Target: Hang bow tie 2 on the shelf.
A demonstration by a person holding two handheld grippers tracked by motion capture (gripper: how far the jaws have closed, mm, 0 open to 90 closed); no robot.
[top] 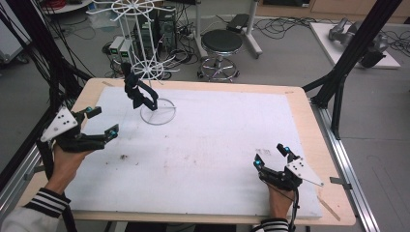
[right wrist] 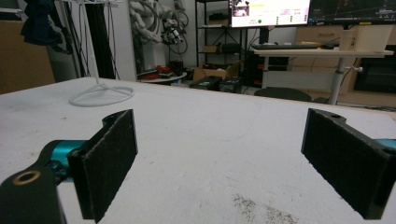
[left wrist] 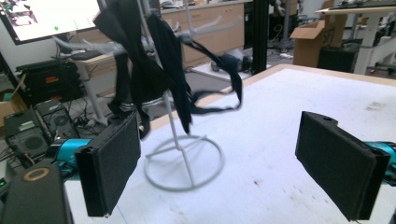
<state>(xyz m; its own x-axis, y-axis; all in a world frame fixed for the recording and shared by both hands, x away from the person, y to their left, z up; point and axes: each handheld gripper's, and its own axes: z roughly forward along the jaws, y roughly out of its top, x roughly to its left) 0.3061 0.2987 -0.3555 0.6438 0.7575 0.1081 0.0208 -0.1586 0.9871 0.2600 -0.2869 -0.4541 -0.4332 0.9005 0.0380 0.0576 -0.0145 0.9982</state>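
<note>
Up at the far left of the surface (top: 217, 140), a white wire rack (top: 155, 104) stands on its ring base, with a dark garment (top: 138, 92) draped over its arms and hanging clear of the board. The left tool (top: 101, 121) is held off the surface near the rack, jaws wide apart and empty, pointed at the garment (left wrist: 159, 70) and rack (left wrist: 184, 163). The right tool (top: 271, 155) sits low at the near right, well apart from the rack (right wrist: 100, 95), jaws also wide and holding nothing.
</note>
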